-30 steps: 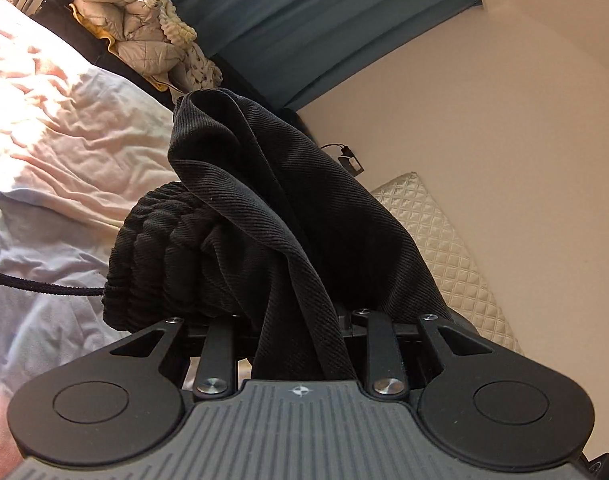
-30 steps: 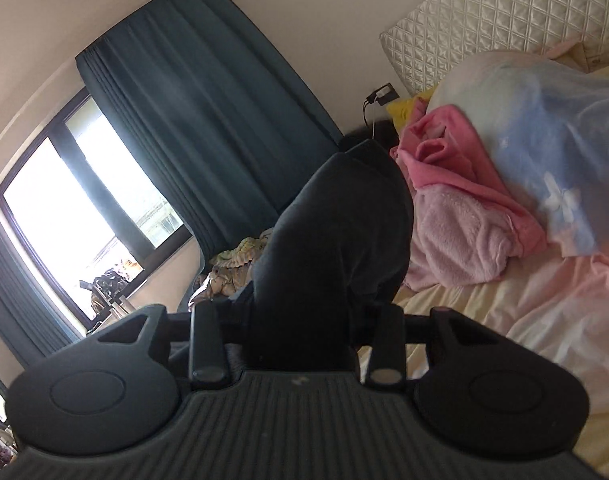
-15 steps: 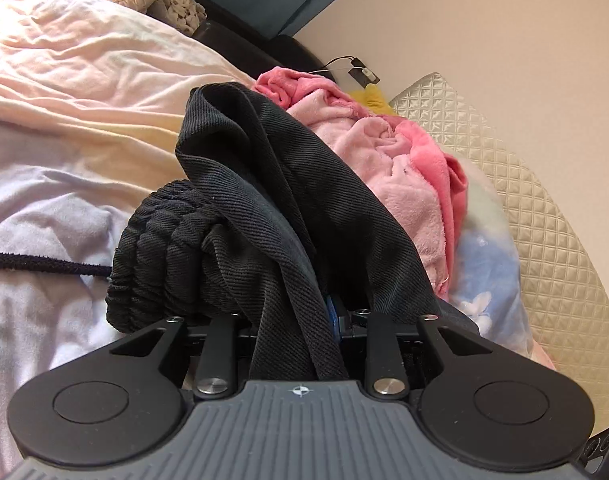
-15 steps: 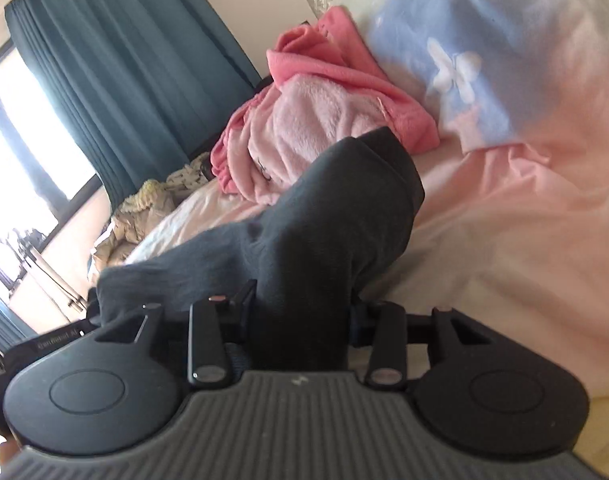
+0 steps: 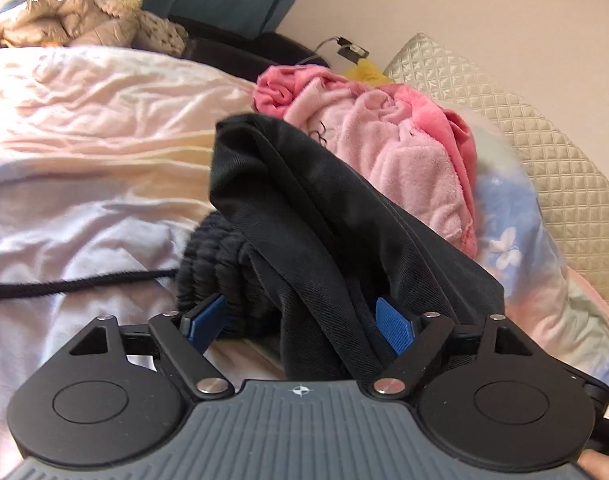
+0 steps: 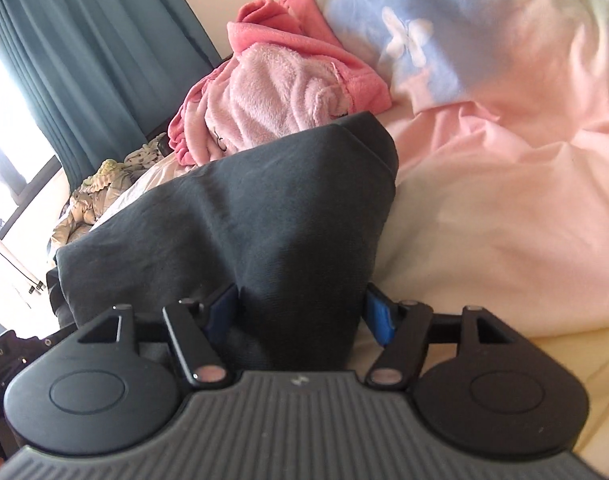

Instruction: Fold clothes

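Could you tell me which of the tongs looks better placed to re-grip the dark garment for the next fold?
Probably the left tongs: they have just opened, with the dark garment and its ribbed waistband between the pads. The right tongs, also just opened, straddle only a plain fold.

the black ribbed-waist garment (image 5: pixel 344 216) lies bunched on the pale pink bedsheet (image 5: pixel 84 140). just behind it sits a pink fleece heap (image 5: pixel 404 152), beside the blue flowered pillow (image 5: pixel 512 232), which leans on the quilted cream headboard (image 5: pixel 544 152). a black drawstring cord (image 5: pixel 64 284) trails left.
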`<state>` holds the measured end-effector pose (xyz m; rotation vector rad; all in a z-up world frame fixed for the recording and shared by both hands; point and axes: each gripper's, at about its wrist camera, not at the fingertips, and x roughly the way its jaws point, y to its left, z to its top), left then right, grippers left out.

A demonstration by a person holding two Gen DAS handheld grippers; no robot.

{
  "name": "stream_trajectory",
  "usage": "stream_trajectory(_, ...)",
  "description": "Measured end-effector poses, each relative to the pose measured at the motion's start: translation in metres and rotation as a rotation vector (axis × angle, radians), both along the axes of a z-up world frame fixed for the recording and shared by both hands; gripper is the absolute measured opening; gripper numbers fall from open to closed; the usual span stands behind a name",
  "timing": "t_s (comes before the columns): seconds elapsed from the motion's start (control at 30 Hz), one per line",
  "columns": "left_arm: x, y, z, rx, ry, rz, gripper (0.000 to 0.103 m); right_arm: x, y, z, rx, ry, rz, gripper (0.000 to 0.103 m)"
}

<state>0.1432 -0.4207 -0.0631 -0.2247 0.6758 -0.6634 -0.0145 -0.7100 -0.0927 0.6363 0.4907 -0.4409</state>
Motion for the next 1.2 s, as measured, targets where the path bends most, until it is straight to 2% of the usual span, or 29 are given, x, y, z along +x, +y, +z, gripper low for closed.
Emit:
stream_trajectory(0.2,-0.020,0.047,0.057,0.086,-0.165,0.015,0.094,-0.027,0.027,0.057,-0.084,-0.052,0.004,0.069)
stream_trajectory(0.27,-0.025,0.068,0.079,0.087,-0.220,0.016,0.094,-0.034,0.041,0.082,-0.112,-0.078,0.025,0.069)
stream_trajectory(0.37,-0.039,0.097,0.108,0.073,-0.251,0.014,0.095,-0.039,0.067,0.119,-0.162,-0.107,0.068,0.069)
stream_trajectory(0.47,-0.061,0.132,0.142,0.100,-0.314,0.019,0.101,-0.044,0.100,0.157,-0.212,-0.149,0.126,0.069)
stream_trajectory(0.63,-0.092,0.198,0.192,0.195,-0.455,0.065,0.102,-0.041,0.170,0.211,-0.297,-0.193,0.241,0.069)
stream_trajectory(0.73,-0.103,0.242,0.215,0.226,-0.503,0.125,0.102,-0.033,0.219,0.236,-0.342,-0.222,0.314,0.069)
stream_trajectory(0.97,-0.129,0.355,0.249,0.228,-0.538,0.306,0.102,-0.005,0.340,0.264,-0.389,-0.313,0.482,0.069)
stream_trajectory(1.07,-0.136,0.398,0.247,0.233,-0.527,0.395,0.103,0.000,0.386,0.264,-0.380,-0.356,0.541,0.069)
stream_trajectory(1.2,-0.146,0.437,0.227,0.274,-0.516,0.465,0.103,0.009,0.444,0.251,-0.411,-0.391,0.654,0.069)
